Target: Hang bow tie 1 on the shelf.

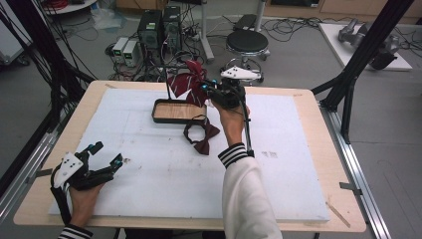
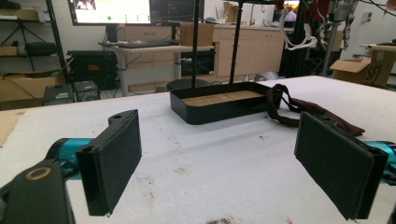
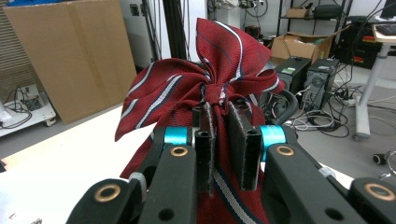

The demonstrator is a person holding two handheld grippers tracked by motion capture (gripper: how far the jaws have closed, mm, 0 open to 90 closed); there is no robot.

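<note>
My right gripper (image 1: 208,88) is raised above the back of the table, shut on a red striped bow tie (image 1: 190,81) at its knot. In the right gripper view the bow tie (image 3: 210,79) fans out above the closed jaws of the right gripper (image 3: 219,109). Just left of it stands a black stand with a wooden tray base (image 1: 175,110) and a thin upright post (image 1: 165,82). A dark maroon bow tie (image 1: 201,135) lies on the white mat in front of the tray. My left gripper (image 1: 105,154) rests open at the table's front left; its pads (image 2: 109,158) frame the tray (image 2: 219,105).
The white foam mat (image 1: 149,169) covers most of the wooden table (image 1: 318,124). Beyond the far edge sit a black stool (image 1: 247,42), computer towers (image 1: 159,27) and tangled cables. A black frame leg (image 1: 348,94) stands at the table's right side.
</note>
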